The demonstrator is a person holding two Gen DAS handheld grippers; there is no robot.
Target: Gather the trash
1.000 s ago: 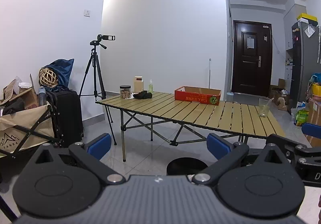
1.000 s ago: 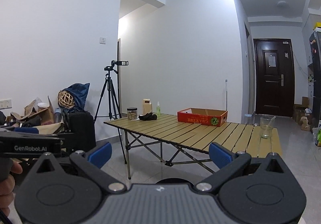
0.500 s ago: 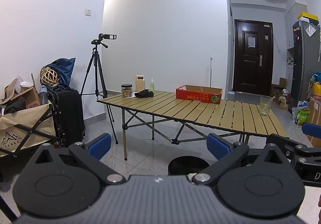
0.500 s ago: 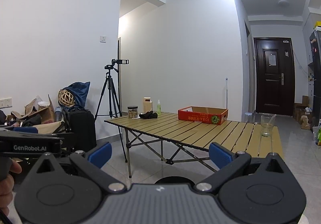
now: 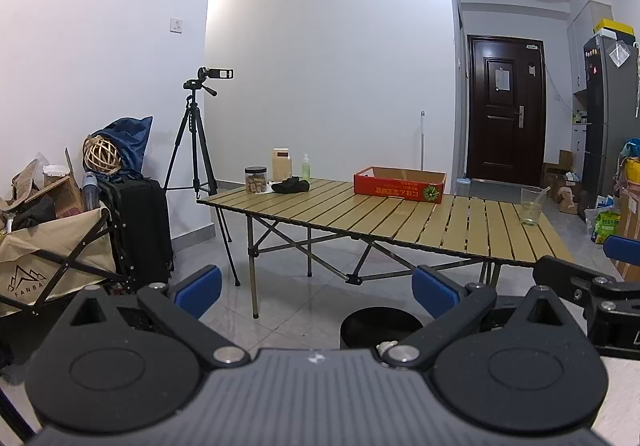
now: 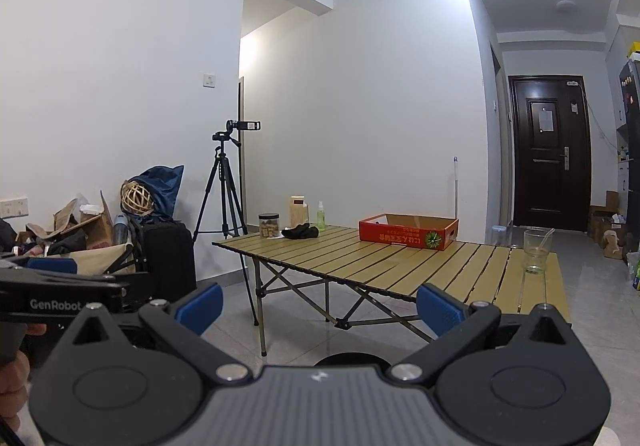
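Note:
My left gripper [image 5: 316, 288] is open and empty, well short of a slatted wooden folding table [image 5: 384, 220]. My right gripper [image 6: 318, 304] is open and empty too, beside the left one. A round black bin [image 5: 380, 326] stands on the floor just below the left fingers; only its rim shows in the right wrist view [image 6: 348, 359]. On the table are a red cardboard box [image 5: 398, 184], a dark crumpled thing [image 5: 290, 185], a jar [image 5: 255, 179], a green spray bottle [image 5: 306, 166] and a clear cup [image 5: 531, 205].
A camera tripod [image 5: 196, 142] stands left of the table. A black suitcase [image 5: 138, 230] and a folding wagon [image 5: 52, 246] with clutter fill the left side. A dark door [image 5: 506, 112] is at the back, a fridge [image 5: 610, 118] and boxes at the right.
Both views have drifted slightly upward and back; the table sits a little lower in the frames. Both grippers stay open and empty.

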